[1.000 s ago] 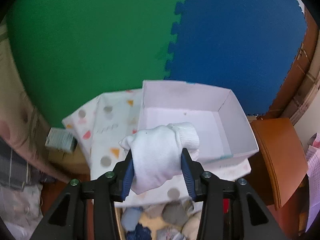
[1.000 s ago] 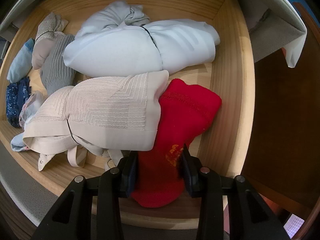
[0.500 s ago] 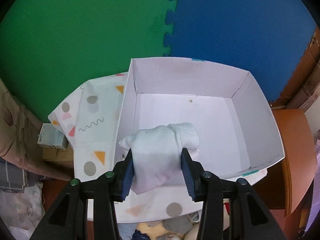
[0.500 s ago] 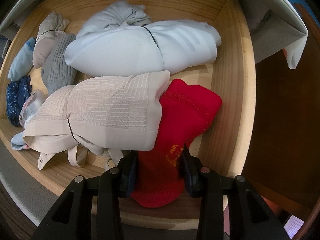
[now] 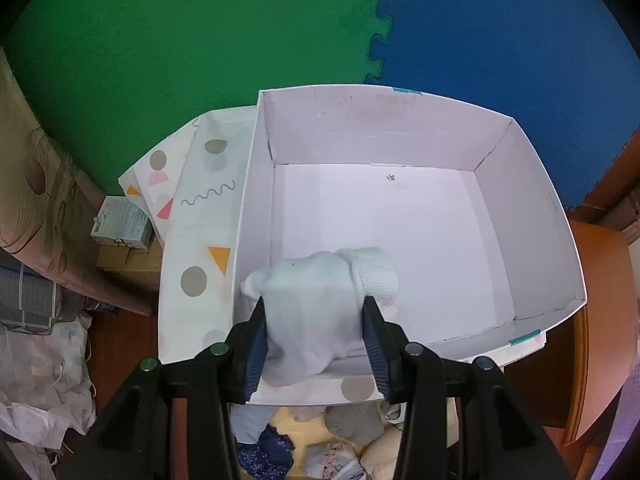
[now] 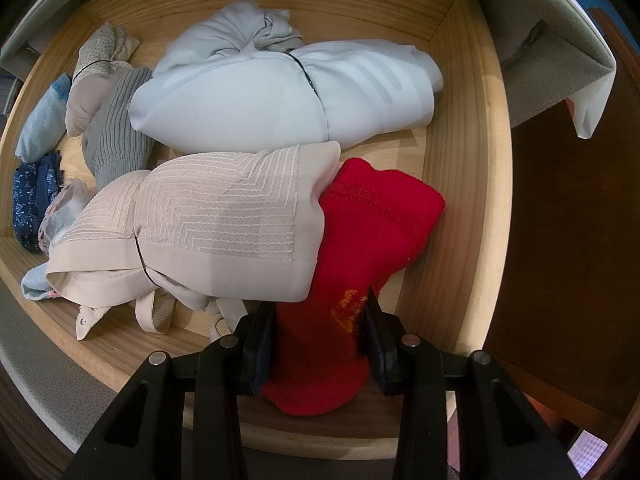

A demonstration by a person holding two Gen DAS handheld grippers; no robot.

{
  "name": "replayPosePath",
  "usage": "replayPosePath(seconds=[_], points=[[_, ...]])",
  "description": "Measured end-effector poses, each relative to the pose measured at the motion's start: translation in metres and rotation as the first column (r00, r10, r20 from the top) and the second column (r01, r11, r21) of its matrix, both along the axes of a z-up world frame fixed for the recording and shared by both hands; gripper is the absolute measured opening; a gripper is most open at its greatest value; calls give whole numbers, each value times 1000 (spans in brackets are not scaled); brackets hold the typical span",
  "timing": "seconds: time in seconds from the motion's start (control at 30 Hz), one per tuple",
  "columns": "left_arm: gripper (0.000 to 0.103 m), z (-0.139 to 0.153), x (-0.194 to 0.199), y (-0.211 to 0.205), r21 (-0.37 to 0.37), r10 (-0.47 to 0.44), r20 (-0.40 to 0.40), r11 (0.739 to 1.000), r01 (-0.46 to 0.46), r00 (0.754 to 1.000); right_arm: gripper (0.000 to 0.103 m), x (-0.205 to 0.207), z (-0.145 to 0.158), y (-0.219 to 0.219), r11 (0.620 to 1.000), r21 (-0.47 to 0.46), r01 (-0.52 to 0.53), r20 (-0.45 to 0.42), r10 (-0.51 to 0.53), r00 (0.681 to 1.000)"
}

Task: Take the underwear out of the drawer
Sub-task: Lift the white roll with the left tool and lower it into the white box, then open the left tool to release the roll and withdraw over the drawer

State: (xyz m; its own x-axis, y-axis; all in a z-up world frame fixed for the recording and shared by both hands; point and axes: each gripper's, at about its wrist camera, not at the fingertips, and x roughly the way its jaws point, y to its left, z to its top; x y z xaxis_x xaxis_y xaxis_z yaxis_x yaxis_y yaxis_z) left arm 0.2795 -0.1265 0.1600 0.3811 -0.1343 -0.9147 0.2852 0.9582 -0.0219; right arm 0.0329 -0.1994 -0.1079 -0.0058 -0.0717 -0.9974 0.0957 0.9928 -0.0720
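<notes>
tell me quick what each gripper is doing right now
Left gripper: shut on the white sock, over the white box.
Right gripper: shut on the red sock in the drawer.

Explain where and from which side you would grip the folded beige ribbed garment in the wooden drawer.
Probably grip the beige ribbed garment across its thick folded bundle, from above. Its loose straps would likely slip free, and the red sock crowds its right edge.
</notes>
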Motion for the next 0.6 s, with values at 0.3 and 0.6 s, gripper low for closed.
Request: replayPosePath(seconds=[0.3,0.6], points=[[49,-10,6,-3,6,-7,-6,1000,7,1000,36,0,0,0,1000,-1,0,0,0,1000],[52,0,-4,-5,24,-62,63,998,60,996,36,0,-1,0,1000,-3,-3,-3,3,1000]])
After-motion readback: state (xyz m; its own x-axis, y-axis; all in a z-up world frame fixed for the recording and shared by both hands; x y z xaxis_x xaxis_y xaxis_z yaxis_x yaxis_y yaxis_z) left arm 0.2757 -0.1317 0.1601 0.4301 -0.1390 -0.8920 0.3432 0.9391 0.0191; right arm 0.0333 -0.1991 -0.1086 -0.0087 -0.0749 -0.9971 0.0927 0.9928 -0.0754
